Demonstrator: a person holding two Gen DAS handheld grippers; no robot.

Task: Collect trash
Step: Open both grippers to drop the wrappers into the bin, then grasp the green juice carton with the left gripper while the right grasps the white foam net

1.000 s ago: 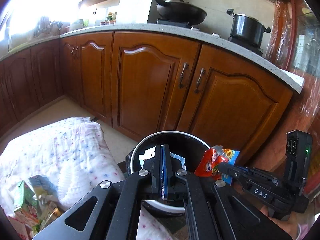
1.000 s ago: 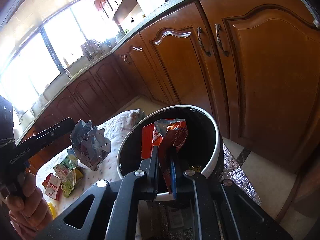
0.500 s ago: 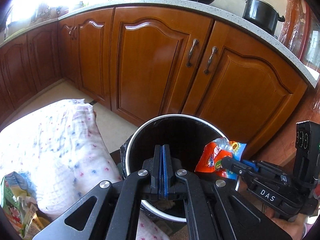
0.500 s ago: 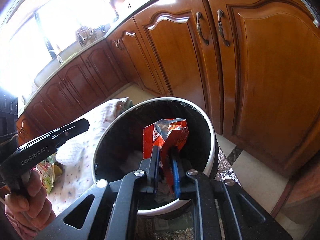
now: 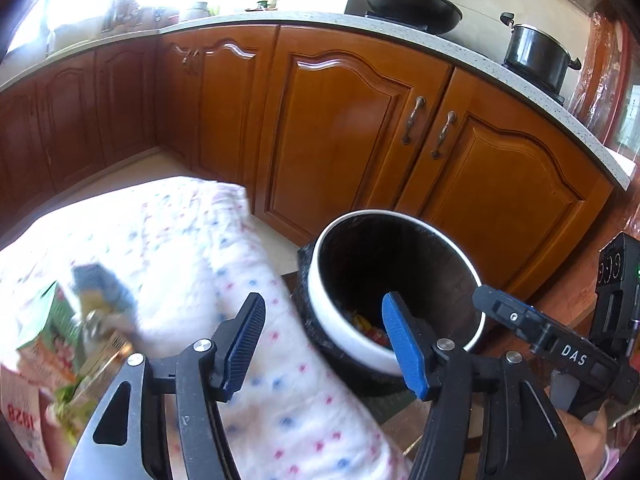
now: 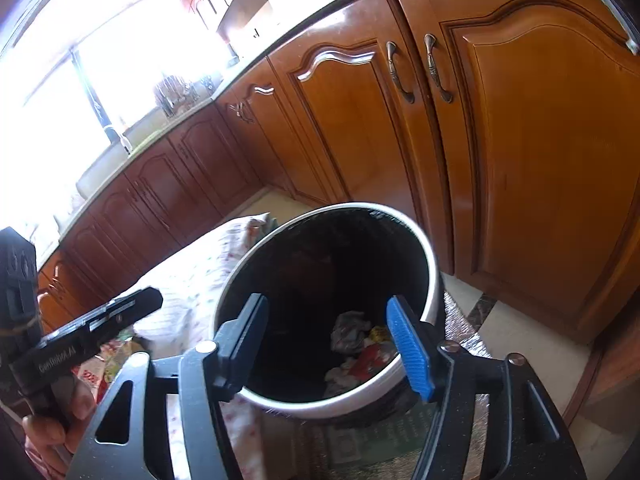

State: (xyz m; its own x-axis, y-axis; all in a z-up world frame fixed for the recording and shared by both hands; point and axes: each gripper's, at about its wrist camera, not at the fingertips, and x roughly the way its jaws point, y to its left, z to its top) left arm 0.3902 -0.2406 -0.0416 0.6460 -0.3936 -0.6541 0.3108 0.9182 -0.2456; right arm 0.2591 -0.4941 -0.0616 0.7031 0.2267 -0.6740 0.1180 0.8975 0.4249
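Crumpled wrappers [image 6: 360, 350] lie inside the white-rimmed black bin [image 6: 430, 280]; both grippers' fingers [image 6: 410, 350] [image 5: 402, 346] have just spread wide, empty, having released them.

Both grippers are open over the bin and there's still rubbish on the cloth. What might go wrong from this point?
1. The remaining wrappers lie in a loose heap on the spotted cloth; a pinch may catch cloth too, or drag it.
2. The left gripper and right gripper, jaws just opened with nothing between them, sit close together by the trash bin and may collide.
3. The bin stands against the cloth's edge, so a tug or a knock might shift it.
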